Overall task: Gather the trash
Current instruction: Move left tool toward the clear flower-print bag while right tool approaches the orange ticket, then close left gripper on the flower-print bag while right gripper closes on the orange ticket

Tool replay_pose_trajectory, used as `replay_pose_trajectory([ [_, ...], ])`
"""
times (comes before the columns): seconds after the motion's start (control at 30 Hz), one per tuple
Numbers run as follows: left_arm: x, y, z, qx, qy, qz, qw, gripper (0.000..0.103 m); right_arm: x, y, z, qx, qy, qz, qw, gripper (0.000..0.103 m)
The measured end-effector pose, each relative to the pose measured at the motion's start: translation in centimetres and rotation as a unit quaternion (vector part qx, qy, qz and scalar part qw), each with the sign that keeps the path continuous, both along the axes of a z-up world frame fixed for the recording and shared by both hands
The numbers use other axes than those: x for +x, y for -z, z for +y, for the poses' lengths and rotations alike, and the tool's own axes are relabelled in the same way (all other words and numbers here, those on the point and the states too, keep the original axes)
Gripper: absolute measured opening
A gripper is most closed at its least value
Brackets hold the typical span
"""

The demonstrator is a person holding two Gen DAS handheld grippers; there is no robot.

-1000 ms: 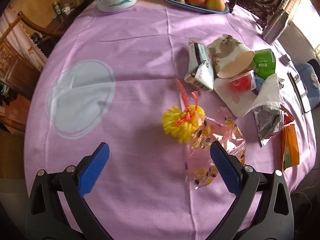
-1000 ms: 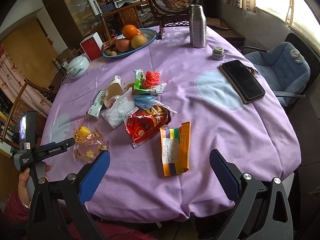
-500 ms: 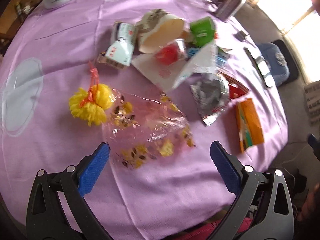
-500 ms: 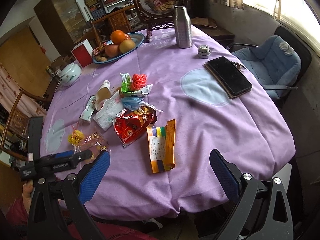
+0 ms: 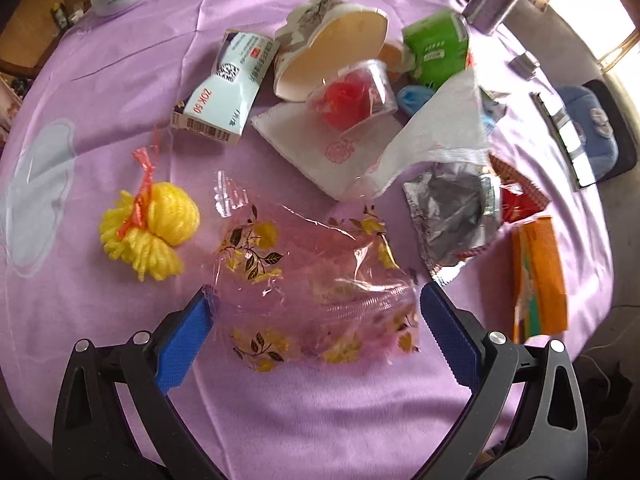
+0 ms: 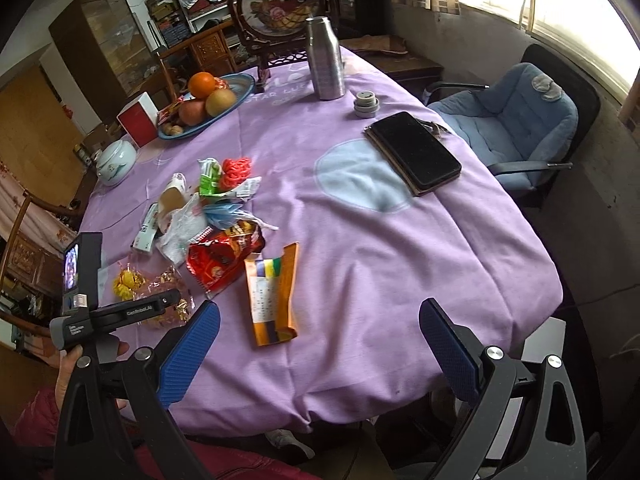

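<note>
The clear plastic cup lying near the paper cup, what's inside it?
Crumpled red material shows through the clear plastic cup; what it is cannot be told. The cup rests on a white napkin.

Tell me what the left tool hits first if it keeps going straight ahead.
Probably the clear flower-printed plastic bag: it lies between the open left tool fingers, at their tips. Depth is unclear, so contact can't be confirmed.

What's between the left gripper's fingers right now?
The clear floral cellophane bag, crumpled on the purple tablecloth. It lies in the left gripper's open jaws, its left edge touching the left pad. Left wrist view shows it.
</note>
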State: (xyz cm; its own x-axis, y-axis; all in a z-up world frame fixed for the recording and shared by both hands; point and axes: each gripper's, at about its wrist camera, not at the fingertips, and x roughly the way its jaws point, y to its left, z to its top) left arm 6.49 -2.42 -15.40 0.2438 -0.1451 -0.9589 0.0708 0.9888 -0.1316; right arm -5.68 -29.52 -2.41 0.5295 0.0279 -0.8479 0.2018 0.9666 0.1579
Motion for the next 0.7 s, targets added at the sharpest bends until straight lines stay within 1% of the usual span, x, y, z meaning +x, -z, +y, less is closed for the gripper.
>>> replay_pose_trajectory([
  [0.07, 0.1, 0.5, -0.3, 0.014, -0.002, 0.0, 0.9999, 0.097, 0.2, 0.3, -0.6, 0.007, 0.002, 0.005, 1.0, 0.097],
  [0.1, 0.1, 0.5, -0.2, 0.016, -0.005, -0.003, 0.9999, 0.093, 0.3, 0.5, -0.8, 0.011, 0.003, 0.006, 1.0, 0.097],
  [0.17, -0.2, 0.0, 0.0, 0.0, -0.002, -0.013, 0.9999, 0.073, 0.7, 0.9, -1.7, 0.023, 0.005, 0.005, 1.0, 0.097],
  [0.27, -0.7, -1.7, 0.7, -0.02, -0.003, -0.035, 0.9992, 0.061, 1.4, 2.1, -3.0, 0.026, 0.014, 0.005, 1.0, 0.097],
  [0.4, -2.0, -5.1, 2.3, -0.041, -0.005, -0.069, 0.9967, 0.059, 2.7, 4.8, -2.6, 0.025, 0.002, 0.027, 0.999, 0.097],
  [0.53, -3.5, -7.9, 4.3, -0.043, -0.015, -0.09, 0.9949, 0.059, 4.1, 7.4, 1.0, 0.031, -0.047, 0.05, 0.997, 0.097],
  [0.63, -4.8, -9.1, 5.9, -0.036, -0.031, -0.095, 0.9943, 0.059, 5.2, 8.8, 4.2, 0.005, -0.083, 0.055, 0.995, 0.097],
  [0.67, -5.3, -9.3, 6.6, -0.033, -0.036, -0.096, 0.9942, 0.059, 5.7, 9.5, 5.5, -0.012, -0.095, 0.055, 0.994, 0.097],
  [0.7, -5.8, -9.6, 7.5, -0.03, -0.044, -0.095, 0.994, 0.059, 6.1, 10.0, 6.0, -0.021, -0.1, 0.055, 0.993, 0.097],
])
